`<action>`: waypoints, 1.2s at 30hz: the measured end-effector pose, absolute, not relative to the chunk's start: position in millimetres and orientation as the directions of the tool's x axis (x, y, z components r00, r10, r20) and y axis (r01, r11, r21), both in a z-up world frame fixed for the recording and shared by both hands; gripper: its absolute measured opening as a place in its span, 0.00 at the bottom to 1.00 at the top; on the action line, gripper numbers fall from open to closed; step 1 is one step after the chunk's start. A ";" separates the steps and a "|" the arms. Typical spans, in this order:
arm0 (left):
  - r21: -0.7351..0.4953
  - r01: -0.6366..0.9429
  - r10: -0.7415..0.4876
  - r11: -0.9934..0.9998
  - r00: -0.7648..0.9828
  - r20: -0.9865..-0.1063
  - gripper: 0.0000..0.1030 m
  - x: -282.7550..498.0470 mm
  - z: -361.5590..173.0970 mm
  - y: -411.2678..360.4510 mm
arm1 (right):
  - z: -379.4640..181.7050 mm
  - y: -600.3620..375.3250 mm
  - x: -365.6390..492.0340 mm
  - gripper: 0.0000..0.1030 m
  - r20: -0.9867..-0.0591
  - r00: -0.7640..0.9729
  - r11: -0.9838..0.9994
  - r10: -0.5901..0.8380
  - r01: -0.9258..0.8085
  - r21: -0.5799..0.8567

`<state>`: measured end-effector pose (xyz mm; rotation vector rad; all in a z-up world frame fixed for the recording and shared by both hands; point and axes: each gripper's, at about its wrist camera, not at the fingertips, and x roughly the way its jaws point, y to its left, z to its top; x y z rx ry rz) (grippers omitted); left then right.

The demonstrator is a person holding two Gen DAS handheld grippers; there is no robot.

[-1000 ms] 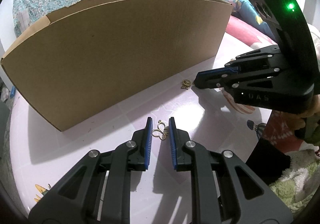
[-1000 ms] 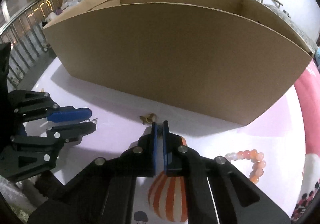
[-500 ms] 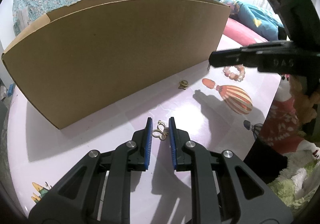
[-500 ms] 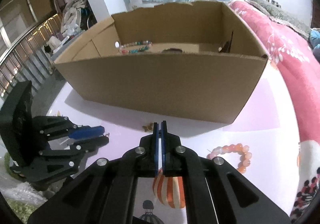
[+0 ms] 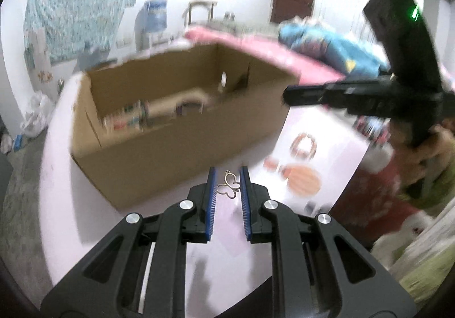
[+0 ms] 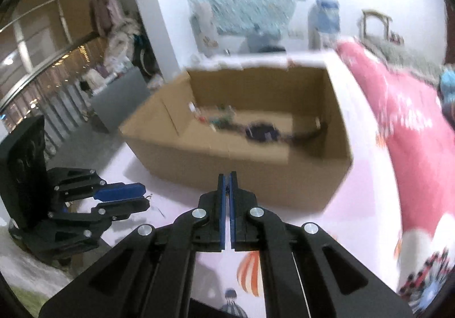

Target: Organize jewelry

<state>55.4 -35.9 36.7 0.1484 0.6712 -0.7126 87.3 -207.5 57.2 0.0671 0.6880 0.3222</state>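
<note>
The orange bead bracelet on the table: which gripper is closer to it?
Right, probably. The right gripper hangs above the orange bead bracelet. The left gripper, shut on a butterfly pendant, is off to its side.

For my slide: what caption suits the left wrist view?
Left hand-held gripper carries a gold butterfly charm toward the open cardboard box.

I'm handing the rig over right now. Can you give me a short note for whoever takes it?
Left claw: shut on the gold butterfly charm, clear of the table.
Right claw: shut on something tiny and dark at its tips; too small to identify.
Cardboard box: open, ahead of both claws, with beaded pieces already inside.
Left to do: drop both pieces in the box, then fetch the pink bead bracelet on the table.
</note>
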 end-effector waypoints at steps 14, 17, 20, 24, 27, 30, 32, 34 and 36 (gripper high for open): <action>-0.329 0.527 -0.579 0.783 0.426 -0.695 0.15 191.5 56.0 -52.5 | 57.9 -230.7 204.8 0.02 -0.719 0.556 0.908 0.418 -0.230 0.351; -0.377 0.483 -0.578 0.791 0.385 -0.719 0.17 206.6 37.8 -54.3 | 44.4 -235.0 211.5 0.03 -0.748 0.524 0.912 0.407 -0.188 0.364; -0.398 0.462 -0.585 0.793 0.391 -0.711 0.36 207.6 34.1 -49.1 | 41.1 -239.1 207.9 0.05 -0.749 0.530 0.915 0.397 -0.171 0.365; -0.381 0.461 -0.579 0.801 0.433 -0.691 0.51 198.7 43.4 -42.6 | 46.7 -242.9 199.0 0.26 -0.735 0.567 0.925 0.373 -0.161 0.345; -0.351 0.461 -0.560 0.815 0.472 -0.681 0.60 190.1 57.0 -35.3 | 56.1 -241.8 188.7 0.37 -0.719 0.608 0.938 0.338 -0.160 0.306; -0.330 0.462 -0.552 0.823 0.516 -0.655 0.67 180.4 69.6 -30.7 | 65.3 -241.3 184.5 0.41 -0.707 0.634 0.947 0.312 -0.150 0.284; -0.326 0.458 -0.549 0.827 0.532 -0.644 0.71 174.6 76.0 -28.9 | 70.8 -240.3 178.1 0.48 -0.699 0.647 0.948 0.306 -0.142 0.283; -0.319 0.459 -0.545 0.829 0.541 -0.641 0.74 167.8 81.4 -27.7 | 75.8 -238.4 172.3 0.51 -0.692 0.660 0.952 0.292 -0.132 0.276; -0.303 0.463 -0.539 0.833 0.561 -0.628 0.78 157.7 87.8 -27.5 | 82.4 -235.2 163.6 0.56 -0.683 0.678 0.959 0.271 -0.125 0.256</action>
